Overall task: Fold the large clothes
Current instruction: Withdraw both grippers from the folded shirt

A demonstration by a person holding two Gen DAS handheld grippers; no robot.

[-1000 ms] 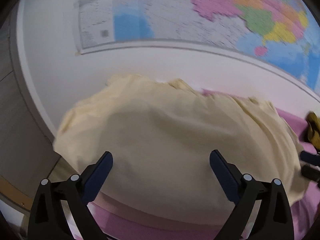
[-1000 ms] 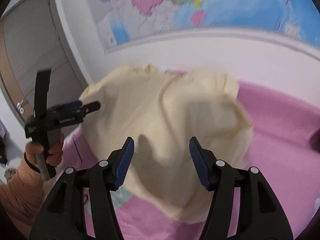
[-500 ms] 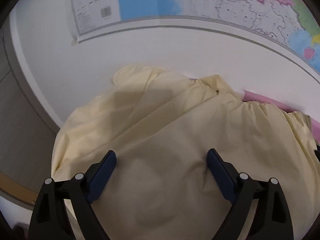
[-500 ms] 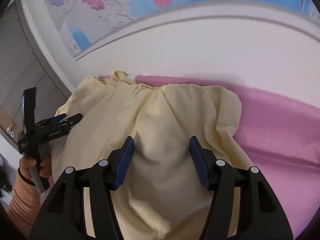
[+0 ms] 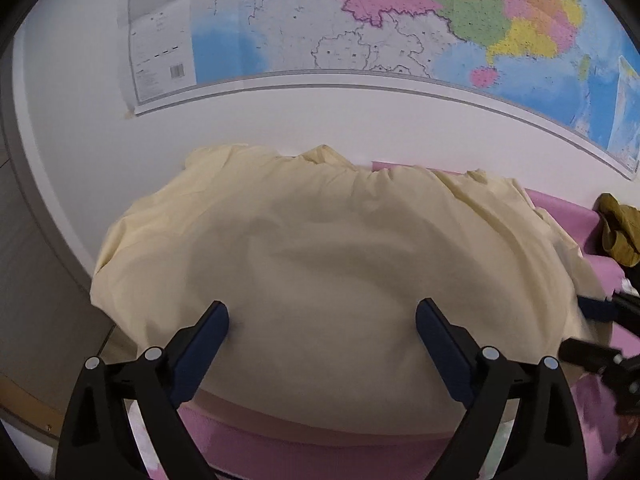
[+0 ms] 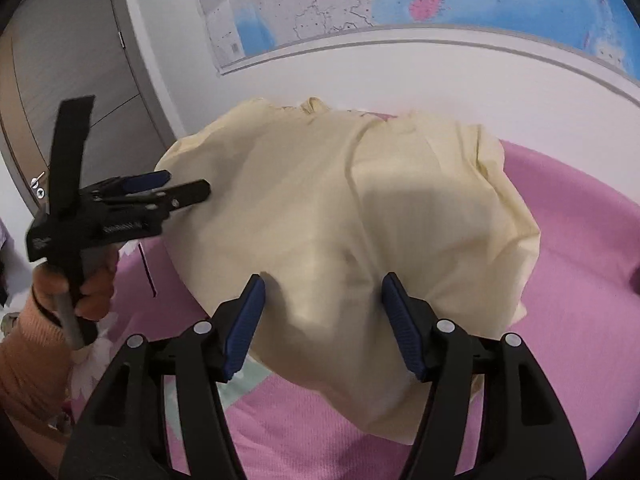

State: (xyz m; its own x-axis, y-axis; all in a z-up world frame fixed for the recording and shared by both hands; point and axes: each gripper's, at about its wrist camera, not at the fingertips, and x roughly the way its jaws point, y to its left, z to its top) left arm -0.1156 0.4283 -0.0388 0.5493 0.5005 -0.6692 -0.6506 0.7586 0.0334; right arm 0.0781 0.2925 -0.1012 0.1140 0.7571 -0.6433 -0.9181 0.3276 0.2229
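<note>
A pale yellow garment is shown spread in a rumpled mound over a pink cover, its far edge bunched against the white wall. The left hand-held gripper is seen with its jaws set wide apart and nothing between them, the cloth lying just beyond the blue pads. The right hand-held gripper is likewise spread, no fabric being pinched (its pads frame the garment's near portion). In the right wrist view the left hand-held gripper is seen at the garment's left edge, carried by a hand in an orange sleeve. A coloured wall map is mounted above, and an olive cloth item lies at the far right.
</note>
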